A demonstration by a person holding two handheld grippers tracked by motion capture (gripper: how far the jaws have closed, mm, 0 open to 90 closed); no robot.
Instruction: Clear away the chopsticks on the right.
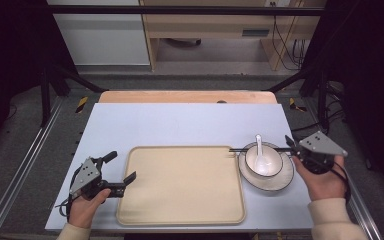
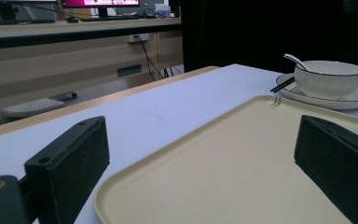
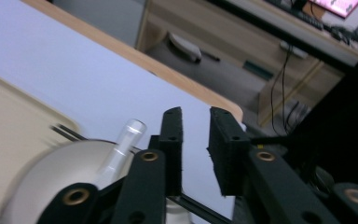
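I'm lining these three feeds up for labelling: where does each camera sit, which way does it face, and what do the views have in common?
High view: above the person's side, looking forward and down on the table; both forearms, left gripper and right gripper show.
Left gripper view: low at the tray edge, facing across it toward the bowl; its wide-apart jaws show.
Right gripper view: beside the bowl, facing the table's far edge; its jaws stand narrowly apart.
All three share tray, bowl, spoon and chopsticks.

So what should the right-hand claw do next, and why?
Probably close on the chopsticks. The right gripper sits at their end beside the bowl, its jaws a little apart with nothing visibly clamped. The tray lies bare alongside.
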